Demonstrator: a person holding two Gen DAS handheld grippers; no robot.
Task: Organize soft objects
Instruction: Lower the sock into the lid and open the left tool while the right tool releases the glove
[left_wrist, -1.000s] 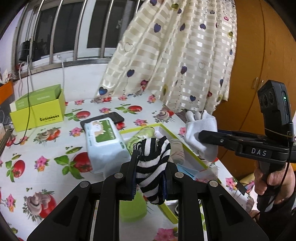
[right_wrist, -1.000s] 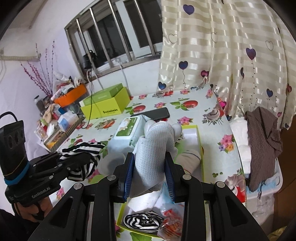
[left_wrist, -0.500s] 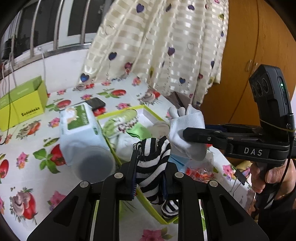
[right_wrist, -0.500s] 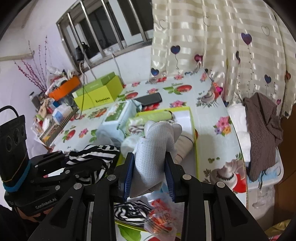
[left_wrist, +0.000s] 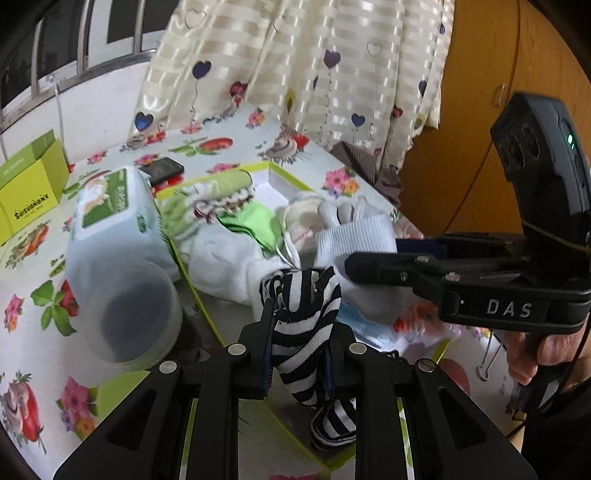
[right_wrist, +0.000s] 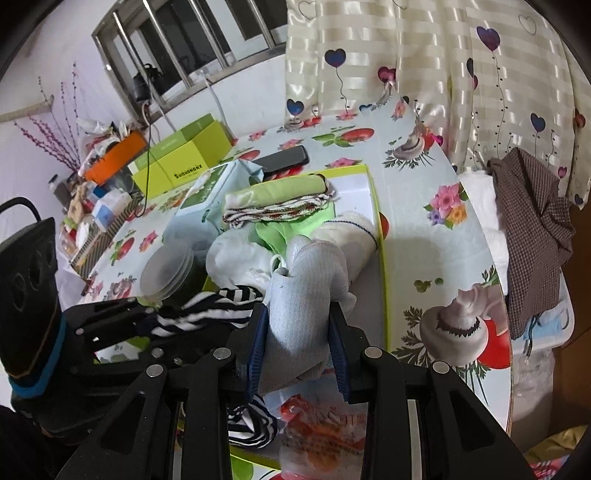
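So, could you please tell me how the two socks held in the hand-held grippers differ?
The striped sock is black and white; the pale sock is plain light grey. The striped sock sits in the left hand-held gripper, the pale sock in the right hand-held gripper. The pale sock looks bulkier between the pads. Both are clamped above the green-rimmed tray.

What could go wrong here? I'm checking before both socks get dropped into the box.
The box is already crowded, so the striped sock or the white sock may land on the pile and slide out. The left gripper and right gripper are close together and could bump.
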